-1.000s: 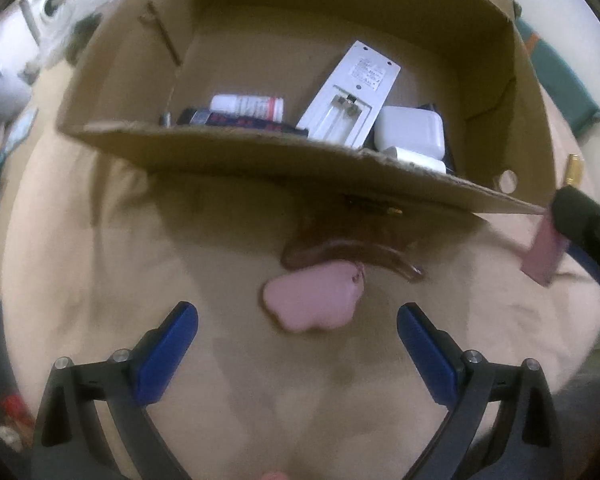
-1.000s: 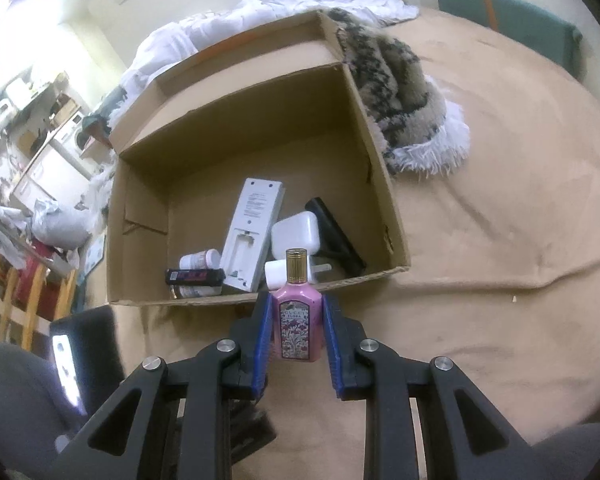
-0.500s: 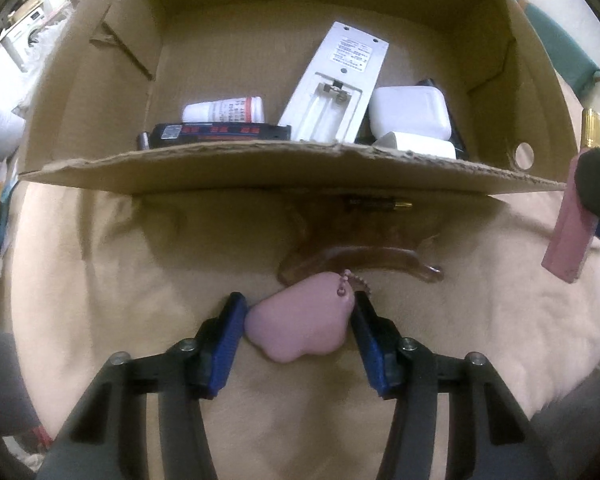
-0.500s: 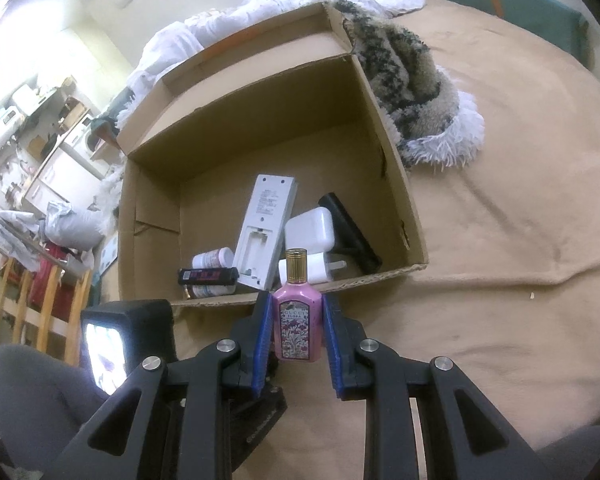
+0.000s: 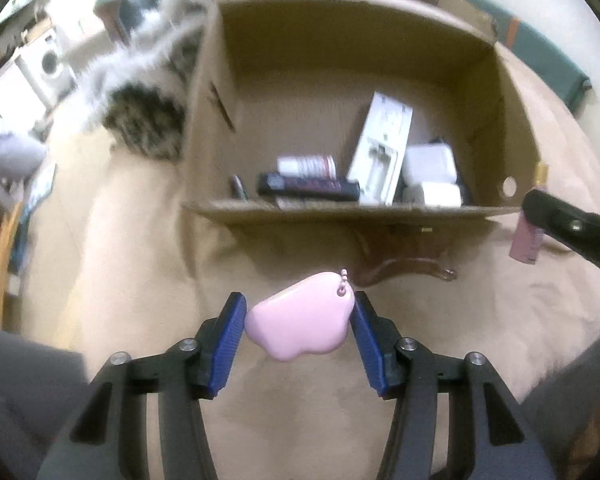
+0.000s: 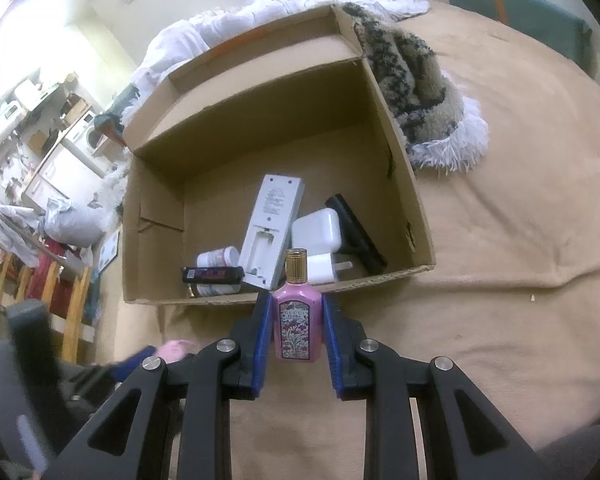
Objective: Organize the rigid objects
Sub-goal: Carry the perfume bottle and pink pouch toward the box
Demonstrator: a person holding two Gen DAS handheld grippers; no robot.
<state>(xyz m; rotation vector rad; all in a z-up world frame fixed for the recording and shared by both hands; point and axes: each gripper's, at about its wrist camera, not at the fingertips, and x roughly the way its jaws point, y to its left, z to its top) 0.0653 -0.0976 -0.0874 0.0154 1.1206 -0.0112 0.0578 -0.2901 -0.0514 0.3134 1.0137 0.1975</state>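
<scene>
Inside the cardboard box (image 6: 400, 184) we see a remote (image 6: 272, 232), charger (image 6: 316, 232) and tubes. Before it, our left gripper (image 5: 298, 326) clamps a pink charm (image 5: 300, 326); our right gripper (image 6: 296, 332) clamps a perfume bottle (image 6: 297, 320).

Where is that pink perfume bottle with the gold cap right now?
The pink perfume bottle stands upright, clamped in the right gripper, just in front of the open cardboard box's near wall, above the tan blanket.

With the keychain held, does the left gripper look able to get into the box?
Probably yes. The cardboard box is open-topped directly ahead; its bare left half is free. The left gripper, shut on the pink keychain, must clear the low front wall.
</scene>
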